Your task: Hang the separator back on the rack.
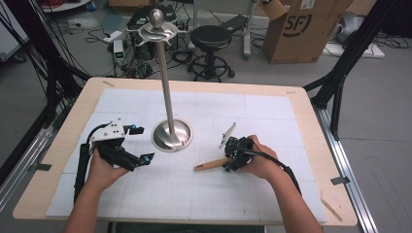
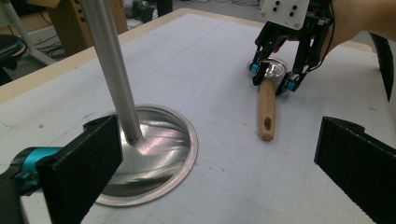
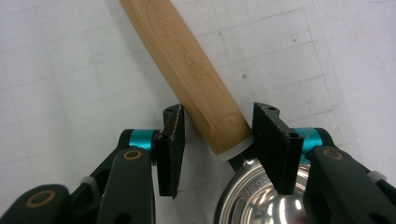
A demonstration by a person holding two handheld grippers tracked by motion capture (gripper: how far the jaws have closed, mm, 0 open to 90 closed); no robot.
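The ladle (image 3: 187, 65), a wooden-handled utensil with a small shiny steel bowl, lay flat on the white gridded surface (image 1: 194, 194) right of the stand's round base (image 1: 172, 136), its long axis running from the free handle end, nearer the middle of the surface, to the bowl under the right hand. The right gripper (image 3: 217, 140) straddled the handle just where the wood meets the steel, pads close on either side but with a gap at one, so not yet clamped. The left gripper (image 2: 210, 158) rested wide open and empty beyond the base, well apart from the ladle.
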